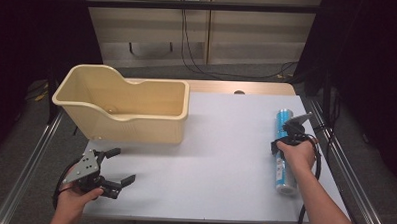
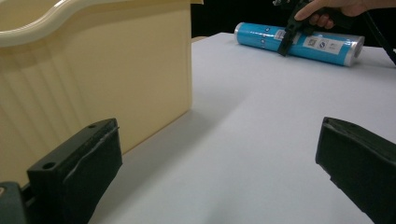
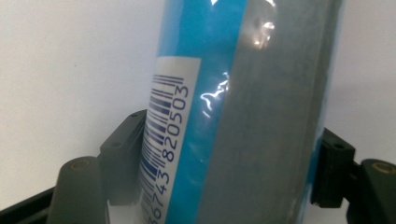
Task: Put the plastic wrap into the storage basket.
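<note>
**Desk:** What's the frame showing?

**Photographer:** At the right edge of the high view, the right gripper (image 1: 289, 129) is clamped across a blue roll (image 1: 284, 151) wrapped in clear film, which lies lengthwise on the white table (image 1: 220, 158). The right gripper view has both black jaws pressed against the roll's sides, barcode label facing the lens. Whether the roll has left the tabletop I cannot tell.

**Desk:** And the other hand?

**Photographer:** Lower left of the high view: the left gripper (image 1: 118, 165) rests near the table's front edge with its jaws spread wide and nothing between them. Just above it, upper left, stands the cream tub (image 1: 136, 121), empty as far as I can see (its floor is partly hidden by the near wall).

**Desk:** What would make this step go well?

**Photographer:** My judgement: the grip sits nearer the roll's far end than its middle, so the long near end may sag when lifted. Raise it slowly, keep it level, and keep the squeeze firm, since the film looks slick. If the tub is the destination, clear its rim before lowering.
</note>
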A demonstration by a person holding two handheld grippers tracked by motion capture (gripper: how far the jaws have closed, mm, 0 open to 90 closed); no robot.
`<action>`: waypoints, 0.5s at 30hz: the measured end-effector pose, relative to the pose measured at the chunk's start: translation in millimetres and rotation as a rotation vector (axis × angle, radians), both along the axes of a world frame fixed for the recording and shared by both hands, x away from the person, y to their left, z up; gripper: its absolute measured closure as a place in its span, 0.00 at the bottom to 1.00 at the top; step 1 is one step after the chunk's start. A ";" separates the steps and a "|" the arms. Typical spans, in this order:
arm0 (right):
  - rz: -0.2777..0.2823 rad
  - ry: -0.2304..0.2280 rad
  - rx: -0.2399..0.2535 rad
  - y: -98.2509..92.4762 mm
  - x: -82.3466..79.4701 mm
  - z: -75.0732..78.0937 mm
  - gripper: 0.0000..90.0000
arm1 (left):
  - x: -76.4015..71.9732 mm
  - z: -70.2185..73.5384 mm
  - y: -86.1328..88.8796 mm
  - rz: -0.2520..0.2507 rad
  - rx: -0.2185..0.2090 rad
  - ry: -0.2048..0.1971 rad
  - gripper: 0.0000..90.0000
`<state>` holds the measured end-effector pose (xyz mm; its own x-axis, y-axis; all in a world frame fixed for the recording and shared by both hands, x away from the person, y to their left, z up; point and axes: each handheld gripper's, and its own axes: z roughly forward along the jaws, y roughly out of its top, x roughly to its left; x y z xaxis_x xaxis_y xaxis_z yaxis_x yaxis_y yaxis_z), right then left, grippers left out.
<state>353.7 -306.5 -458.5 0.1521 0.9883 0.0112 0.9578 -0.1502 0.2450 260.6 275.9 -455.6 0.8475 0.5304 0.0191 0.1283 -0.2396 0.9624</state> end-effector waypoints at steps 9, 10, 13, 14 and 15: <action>0.081 -0.042 0.039 -0.2 4.9 30.4 0.36 | 2.4 0.5 -1.1 0.002 -0.013 0.001 0.01; 0.094 -0.044 0.040 0.5 6.4 34.7 0.36 | 1.8 1.1 -1.5 -0.001 -0.008 -0.003 0.01; 0.107 -0.059 0.061 2.2 9.4 42.2 0.36 | 1.3 1.1 -1.5 0.004 -0.011 -0.001 0.01; 0.128 -0.049 0.065 3.9 11.5 47.1 0.36 | 1.5 1.0 -1.3 0.005 -0.011 -0.002 0.01; 0.152 -0.049 0.059 8.2 14.2 53.6 0.36 | 2.2 0.6 -0.5 0.004 -0.014 0.002 0.01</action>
<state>367.9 -298.3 -405.0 -0.0012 0.9973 0.0739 0.9578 -0.0200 0.2866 262.8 275.4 -455.0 0.8455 0.5338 0.0101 0.1307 -0.2253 0.9655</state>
